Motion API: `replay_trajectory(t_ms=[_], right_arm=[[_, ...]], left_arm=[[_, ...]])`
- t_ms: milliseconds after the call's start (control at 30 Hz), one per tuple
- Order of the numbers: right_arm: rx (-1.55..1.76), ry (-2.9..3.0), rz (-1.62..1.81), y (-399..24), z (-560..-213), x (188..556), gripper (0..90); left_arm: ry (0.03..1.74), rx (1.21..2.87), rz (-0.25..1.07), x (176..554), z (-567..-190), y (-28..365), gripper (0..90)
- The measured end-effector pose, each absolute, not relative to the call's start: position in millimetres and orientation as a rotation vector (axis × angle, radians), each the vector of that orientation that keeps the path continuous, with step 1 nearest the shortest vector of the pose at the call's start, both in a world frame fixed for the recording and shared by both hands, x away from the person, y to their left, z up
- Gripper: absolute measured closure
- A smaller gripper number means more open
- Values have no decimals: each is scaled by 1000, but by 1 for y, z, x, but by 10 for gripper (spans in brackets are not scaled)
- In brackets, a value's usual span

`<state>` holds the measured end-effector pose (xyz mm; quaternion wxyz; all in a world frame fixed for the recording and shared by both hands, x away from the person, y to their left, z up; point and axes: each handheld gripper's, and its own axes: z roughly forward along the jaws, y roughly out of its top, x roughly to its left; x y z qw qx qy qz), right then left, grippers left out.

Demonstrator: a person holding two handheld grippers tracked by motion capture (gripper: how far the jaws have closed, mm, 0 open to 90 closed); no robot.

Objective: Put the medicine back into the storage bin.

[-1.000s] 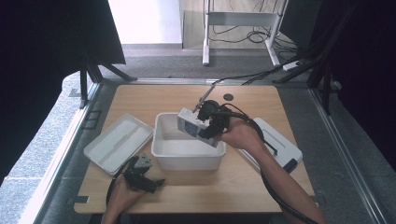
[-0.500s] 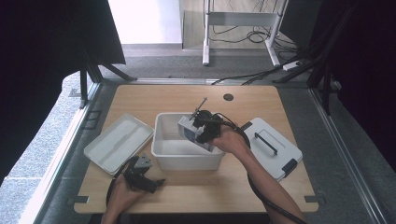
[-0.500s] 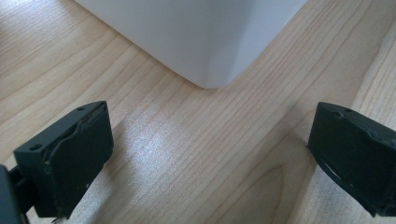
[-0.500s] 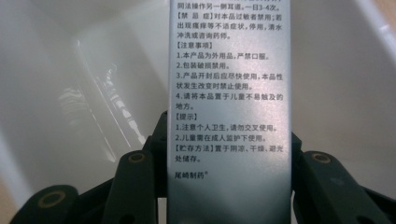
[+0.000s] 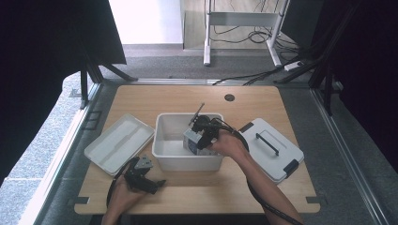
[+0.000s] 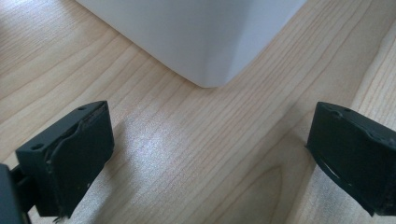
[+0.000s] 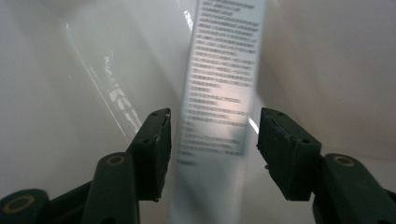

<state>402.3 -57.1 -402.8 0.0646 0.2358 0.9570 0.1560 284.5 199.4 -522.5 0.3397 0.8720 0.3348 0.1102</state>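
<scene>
Printed box [image 7: 219, 79] between just-opened jaws, inside white bin [image 7: 70, 93].

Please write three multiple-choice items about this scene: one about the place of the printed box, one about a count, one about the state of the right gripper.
1. Where is the printed box?
A. inside the open white bin
B. on the flat lid
C. on the floor

2. How many white lids lie on the table?
A. one
B. two
C. four

3. The right gripper is
A. clamped on the box
B. open, box between the jaws
C. shut and empty

Answers: 1 A, bin walls surround the box. 2 B, the flat lid lies left of the bin, the handled lid right. 3 B, gaps show beside both pads; the jaws have just been opening.
</scene>
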Motion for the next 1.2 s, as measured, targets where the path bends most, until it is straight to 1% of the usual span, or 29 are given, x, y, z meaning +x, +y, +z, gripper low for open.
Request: replay_trajectory(t_ms=[33, 100, 133, 200, 233, 267, 300, 333, 367, 400, 433, 500, 533, 633, 733, 1000, 1200], right_arm=[[712, 2889, 471, -57, -403, 402, 438], [718, 2884, 515, -60, -397, 402, 397], [718, 2884, 515, -60, -397, 402, 397], [717, 2879, 570, -64, -392, 401, 363], [710, 2865, 615, -68, -386, 399, 328], [710, 2865, 615, -68, -386, 399, 328], [698, 2847, 654, -71, -380, 396, 251], [698, 2847, 654, -71, -380, 396, 251], [693, 2834, 676, -74, -377, 394, 211], [692, 2817, 713, -78, -372, 391, 151], [691, 2806, 732, -81, -370, 389, 126], [686, 2787, 769, -87, -366, 385, 125], [689, 2778, 778, -90, -365, 383, 110], [690, 2764, 824, -101, -362, 376, 21], [691, 2736, 884, -112, -360, 367, 0], [707, 2669, 984, -141, -355, 346, 0], [725, 2618, 1026, -166, -373, 329, 0]], left_arm=[[871, 2270, 287, 284, -522, 199, 4], [874, 2269, 288, 284, -522, 199, 5], [874, 2269, 288, 284, -522, 199, 4], [875, 2268, 289, 284, -523, 199, 4], [879, 2269, 289, 284, -522, 199, 3], [879, 2269, 289, 284, -522, 199, 0], [883, 2269, 290, 284, -523, 199, 0], [883, 2269, 290, 284, -523, 199, 0], [885, 2269, 291, 284, -523, 199, 0], [887, 2269, 292, 284, -522, 199, 0], [890, 2268, 294, 284, -523, 199, 0], [891, 2268, 295, 283, -523, 199, 0], [893, 2267, 296, 283, -523, 199, 0], [898, 2267, 297, 283, -522, 199, 0], [901, 2266, 298, 283, -522, 199, 0], [900, 2265, 295, 283, -522, 199, 0], [900, 2263, 293, 283, -522, 199, 0]])
